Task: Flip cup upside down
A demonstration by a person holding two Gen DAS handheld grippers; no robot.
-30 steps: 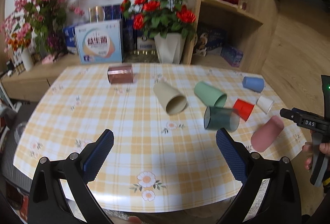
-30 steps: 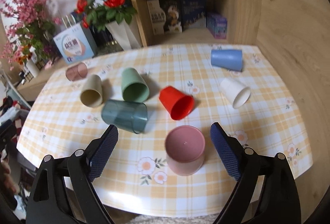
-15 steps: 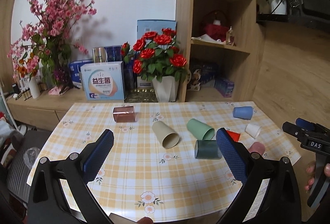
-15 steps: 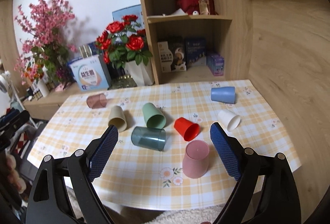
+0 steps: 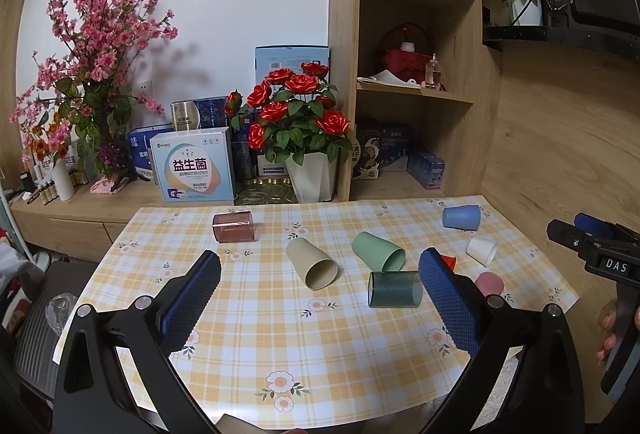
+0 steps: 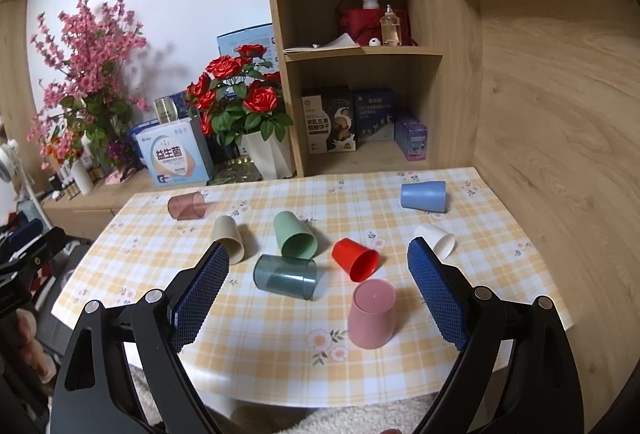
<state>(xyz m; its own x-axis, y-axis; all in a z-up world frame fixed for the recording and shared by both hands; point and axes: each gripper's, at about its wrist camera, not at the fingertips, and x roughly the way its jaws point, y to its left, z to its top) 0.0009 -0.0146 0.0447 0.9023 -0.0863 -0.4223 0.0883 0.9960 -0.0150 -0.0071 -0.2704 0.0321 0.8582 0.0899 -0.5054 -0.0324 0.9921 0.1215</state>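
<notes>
A pink cup [image 6: 373, 314] stands upside down near the table's front edge; it also shows in the left wrist view [image 5: 489, 283]. Several cups lie on their sides: red [image 6: 356, 259], dark teal clear [image 6: 285, 276], green [image 6: 295, 235], beige [image 6: 229, 238], white [image 6: 435, 239], blue [image 6: 424, 196] and a clear brown one [image 6: 186, 206]. My right gripper [image 6: 316, 294] is open and empty, held back above the table's front edge, apart from the cups. My left gripper [image 5: 320, 300] is open and empty, above the table's front left.
The table has a yellow checked cloth [image 6: 280, 346]. Behind it are a pot of red roses [image 6: 240, 106], a printed box [image 6: 176, 158], pink blossom branches [image 6: 88, 74] and a wooden shelf unit [image 6: 360, 54]. A wooden wall [image 6: 560, 114] is to the right.
Both grippers have pulled back and up from the table, so the cups look smaller. The pink cup, lying on its side a second ago, now stands upside down, free of my right gripper.
</notes>
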